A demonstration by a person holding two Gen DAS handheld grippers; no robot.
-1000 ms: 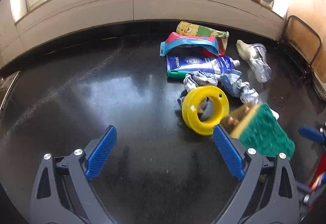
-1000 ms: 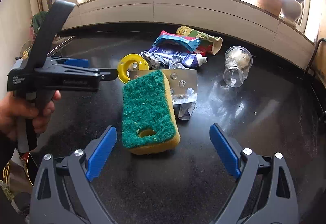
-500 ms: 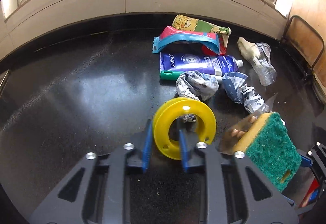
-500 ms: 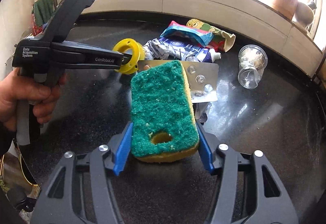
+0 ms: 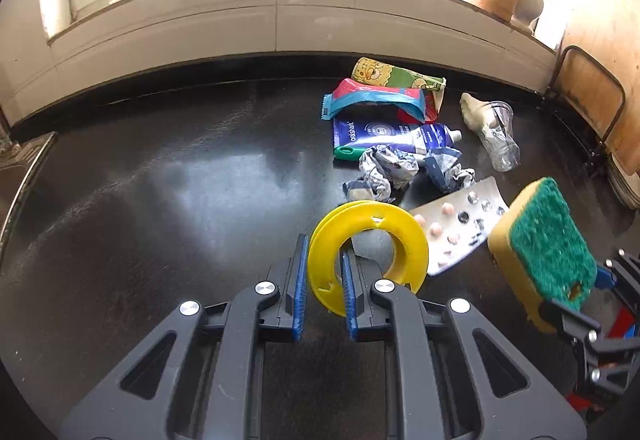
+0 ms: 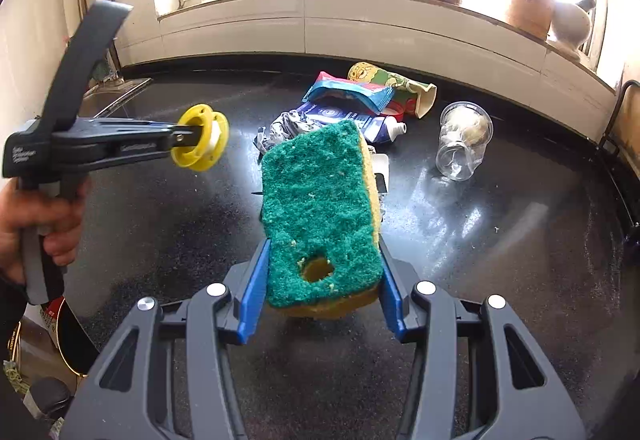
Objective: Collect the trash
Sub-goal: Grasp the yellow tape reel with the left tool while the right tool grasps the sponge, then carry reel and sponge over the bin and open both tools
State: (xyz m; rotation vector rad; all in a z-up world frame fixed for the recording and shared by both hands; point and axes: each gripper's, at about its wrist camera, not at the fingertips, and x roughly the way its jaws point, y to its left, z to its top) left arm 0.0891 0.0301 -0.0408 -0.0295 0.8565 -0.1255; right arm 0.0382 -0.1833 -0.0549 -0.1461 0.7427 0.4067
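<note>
blister pack (image 6: 382,168) mostly behind sponge (image 6: 320,216), windowsill perhaps overexposed

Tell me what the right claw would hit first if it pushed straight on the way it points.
Likely the blister pack behind the sponge held by the right claw, then the crumpled wrapper; depth is unclear.

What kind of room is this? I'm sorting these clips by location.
Probably a home kitchen: a dark countertop under a bright window sill, what looks like a sink edge at the left, and a scouring sponge among the rubbish.
</note>
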